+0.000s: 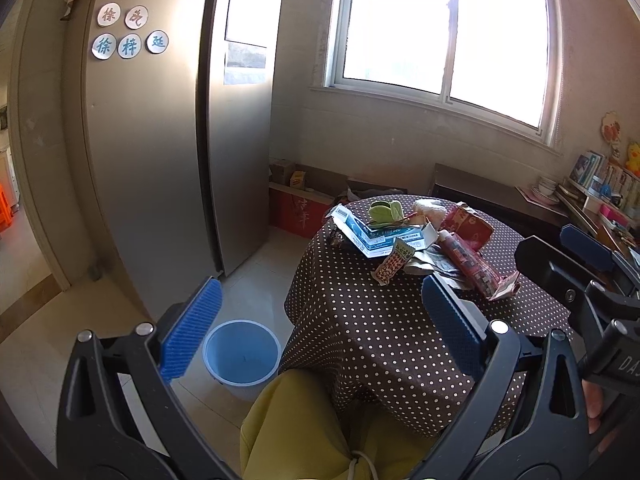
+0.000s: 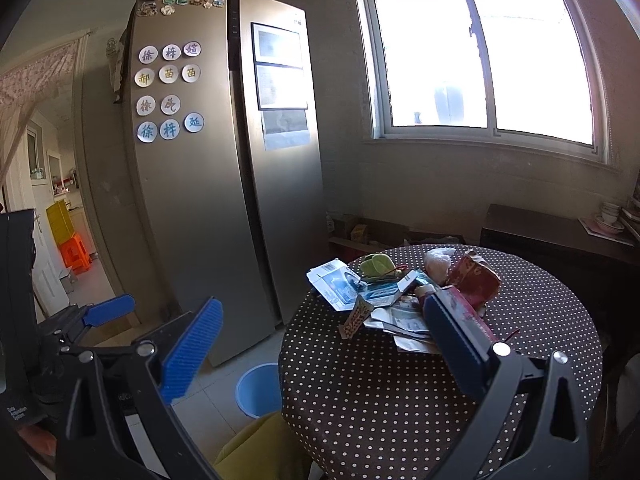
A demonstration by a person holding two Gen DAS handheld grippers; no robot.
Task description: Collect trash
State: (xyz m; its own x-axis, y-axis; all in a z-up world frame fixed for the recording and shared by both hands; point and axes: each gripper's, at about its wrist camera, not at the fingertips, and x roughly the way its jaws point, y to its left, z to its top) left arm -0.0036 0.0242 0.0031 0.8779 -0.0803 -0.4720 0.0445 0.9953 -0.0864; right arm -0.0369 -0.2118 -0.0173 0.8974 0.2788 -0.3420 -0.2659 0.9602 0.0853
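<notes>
Round magnets with Chinese characters (image 2: 170,92) seen on grey fridge. Trash heap of flattened cartons and wrappers (image 1: 416,240) lay on polka-dot round table (image 1: 380,328), ahead of left gripper (image 1: 320,324) and right gripper (image 2: 320,344), both spread wide, empty. Blue plastic bucket (image 1: 241,354) stood on floor beside table.

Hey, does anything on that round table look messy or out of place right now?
Yes. A heap of trash sits on the polka-dot table: flattened cartons, wrappers and crumpled paper piled loosely. The blue bin on the floor looks empty.

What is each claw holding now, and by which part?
Nothing. The left claw and the right claw are both open and empty; the trash lies on the table.
</notes>
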